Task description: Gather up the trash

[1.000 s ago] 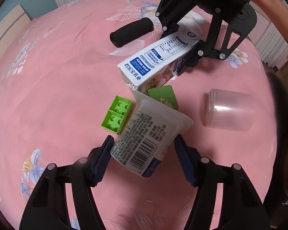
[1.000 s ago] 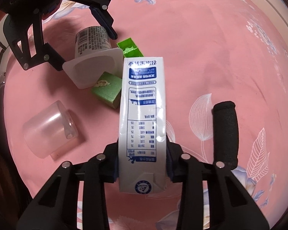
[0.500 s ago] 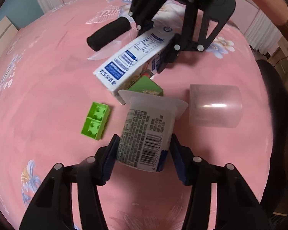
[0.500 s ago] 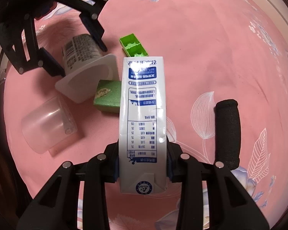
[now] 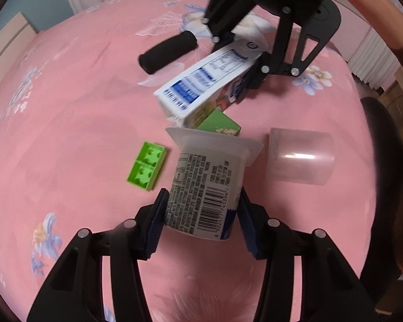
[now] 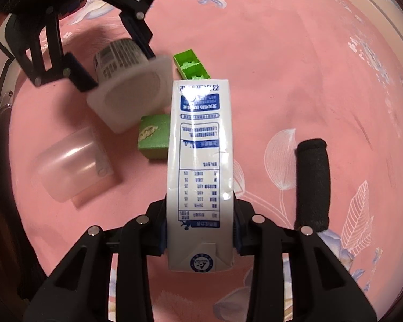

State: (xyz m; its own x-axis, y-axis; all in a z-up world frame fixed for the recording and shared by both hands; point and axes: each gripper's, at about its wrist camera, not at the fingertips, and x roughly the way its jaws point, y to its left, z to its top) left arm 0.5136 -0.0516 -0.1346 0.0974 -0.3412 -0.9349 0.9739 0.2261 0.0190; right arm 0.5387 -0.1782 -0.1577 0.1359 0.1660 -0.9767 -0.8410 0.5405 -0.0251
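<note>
Overhead, the right gripper point(image 6: 200, 228) is pinching a tall, glossy white-and-blue milk carton point(image 6: 200, 166) above the pink floral worktop point(image 6: 295, 80). Nearby, the left gripper point(image 5: 201, 212) is clamping a printed plastic yogurt cup point(image 5: 207, 187), rim forward, beside a studded green brick point(image 5: 146, 165).

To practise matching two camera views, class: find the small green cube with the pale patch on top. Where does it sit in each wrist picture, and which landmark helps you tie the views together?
Left wrist view: the green cube lies just above centre, partly hidden behind the yogurt cup rim and under the milk carton.
Right wrist view: the cube lies left of centre, against the carton's left edge.
Shared landmark: the black foam roller.
</note>
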